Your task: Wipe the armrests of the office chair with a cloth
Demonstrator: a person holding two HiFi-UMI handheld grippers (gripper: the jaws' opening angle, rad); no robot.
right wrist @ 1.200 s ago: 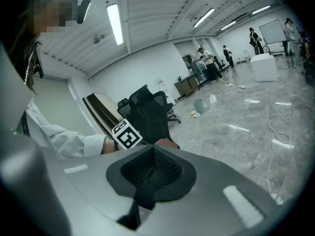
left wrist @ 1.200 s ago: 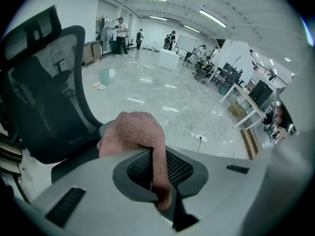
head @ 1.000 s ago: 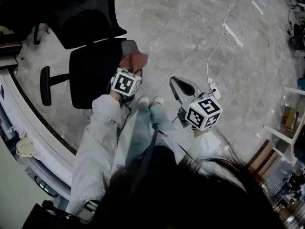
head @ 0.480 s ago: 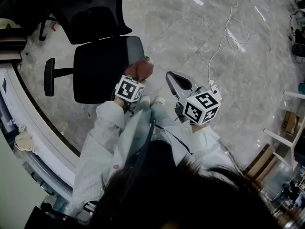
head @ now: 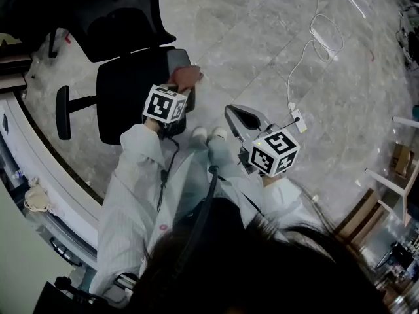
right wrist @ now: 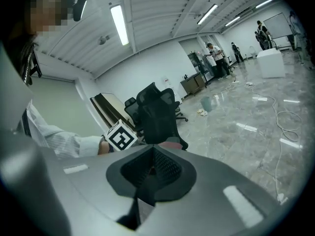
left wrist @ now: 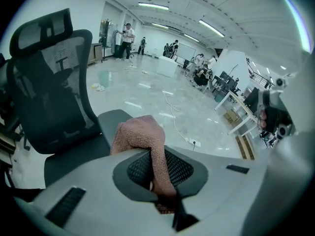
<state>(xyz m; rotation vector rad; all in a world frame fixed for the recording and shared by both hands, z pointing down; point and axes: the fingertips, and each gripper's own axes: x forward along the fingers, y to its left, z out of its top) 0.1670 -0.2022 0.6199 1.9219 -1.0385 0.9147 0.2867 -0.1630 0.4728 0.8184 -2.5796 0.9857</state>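
A black office chair (head: 131, 100) stands on the floor in front of me. Its grey right armrest pad (head: 178, 63) lies under a pink cloth (head: 188, 77). My left gripper (head: 180, 89) is shut on that cloth and holds it on the pad. In the left gripper view the cloth (left wrist: 140, 134) bulges out of the left gripper (left wrist: 155, 176), above the armrest pad (left wrist: 114, 124). The chair's other armrest (head: 62, 113) is at the far left. My right gripper (head: 230, 112) hangs apart over the floor, shut and holding nothing (right wrist: 147, 173).
A white cable (head: 321, 34) and power strip (head: 296, 120) lie on the marble floor to the right. A curved white desk edge (head: 39, 169) runs along the left. My shoes (head: 208, 136) are just below the chair. White furniture (head: 393, 175) stands at the right.
My left gripper has slid the cloth along the right armrest pad, away from me toward the chair back. The right gripper has stayed about where it was.
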